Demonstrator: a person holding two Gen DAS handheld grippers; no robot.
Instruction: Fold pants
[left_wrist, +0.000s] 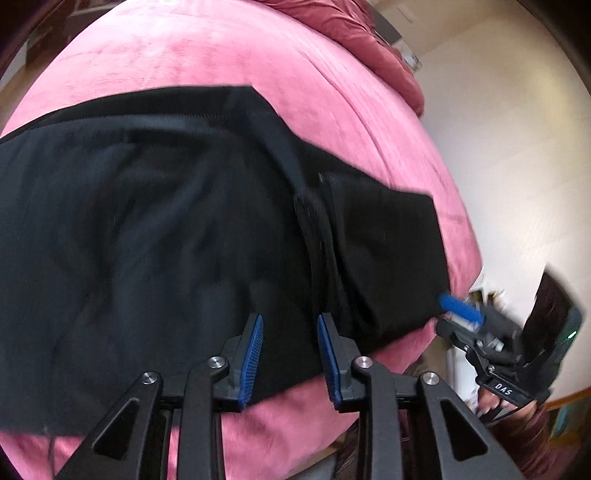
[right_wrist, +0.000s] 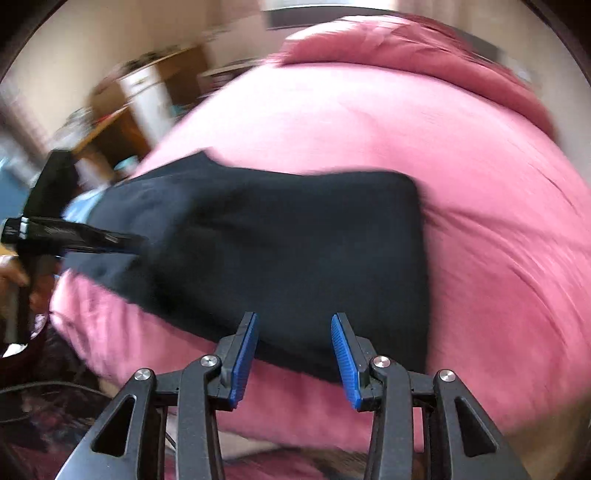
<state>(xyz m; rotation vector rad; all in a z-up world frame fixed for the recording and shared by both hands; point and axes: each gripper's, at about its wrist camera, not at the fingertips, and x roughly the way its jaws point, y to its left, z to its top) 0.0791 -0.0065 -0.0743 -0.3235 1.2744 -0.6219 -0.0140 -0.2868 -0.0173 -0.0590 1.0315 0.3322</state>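
**Desk:** What surrounds the garment?

**Photographer:** A pink velvet bedspread (left_wrist: 229, 55) covers the bed, with a darker rose duvet (left_wrist: 354, 33) bunched at the far end. Pale flooring (left_wrist: 498, 155) runs along the right of the bed in the left wrist view. The right wrist view shows wooden furniture (right_wrist: 122, 122) at far left, too blurred to name further. Nothing lies on top of the cloth.

**Desk:** And the pants?

**Photographer:** The black pants (left_wrist: 155, 236) lie flat across the bedspread, stretching off frame at left, with a ridged seam or fold near the right end. Their right edge stops just short of the bed's side.

**Desk:** The tongs?

**Photographer:** The left gripper (left_wrist: 290, 354) hovers over the near hem, blue pads apart, gripping nothing. The right gripper (right_wrist: 293, 354) is likewise spread and empty, poised above the near edge of the pants (right_wrist: 280, 236). A strip of bare bedspread (right_wrist: 480, 184) stays open along the near side and beyond the far edge.
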